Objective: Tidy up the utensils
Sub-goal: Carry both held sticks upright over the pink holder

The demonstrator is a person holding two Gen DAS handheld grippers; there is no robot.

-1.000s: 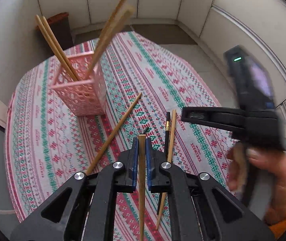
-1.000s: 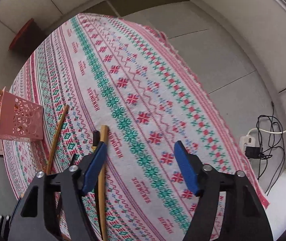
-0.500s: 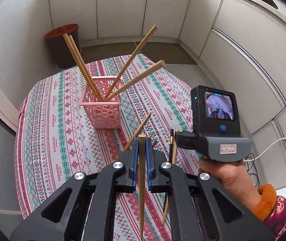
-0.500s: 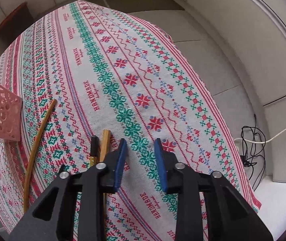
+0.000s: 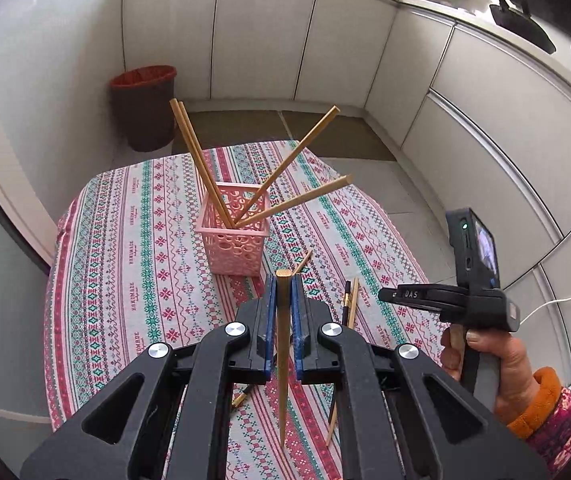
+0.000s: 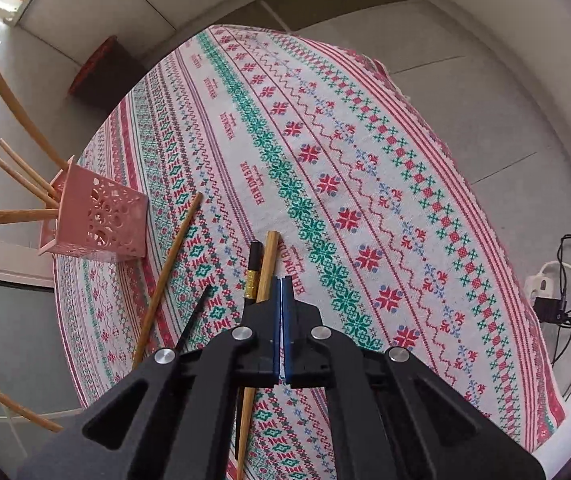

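Four chopsticks (image 5: 221, 168) already stand fanned out in the pink basket (image 5: 234, 246) at 12 o'clock on the patterned tablecloth (image 5: 125, 280), and the left gripper (image 5: 283, 292) is clenched on a fifth, a bamboo chopstick (image 5: 283, 344) held near its blunt top with the thin tip hanging down toward 6 o'clock, well above the cloth. To do this well, I'd say carry it forward until the tip is over the basket's open mouth, keep it close to upright so it clears the leaning sticks at 11 and 1 o'clock, lower the tip inside the rim, and only then let go, because a nudge could tip that light basket. Over at 3 o'clock the right gripper (image 6: 281, 312) has its blue pads pressed together on nothing, hovering just beside a wooden chopstick (image 6: 266, 268) and a dark gold-banded one (image 6: 252, 276) lying side by side, with one more stick (image 6: 169, 268) at 10 o'clock of them. Compared with a second ago, the left tool has risen and pulled back, so the basket looks smaller and farther off, while the right one's jaws, then wide apart, have shut empty.
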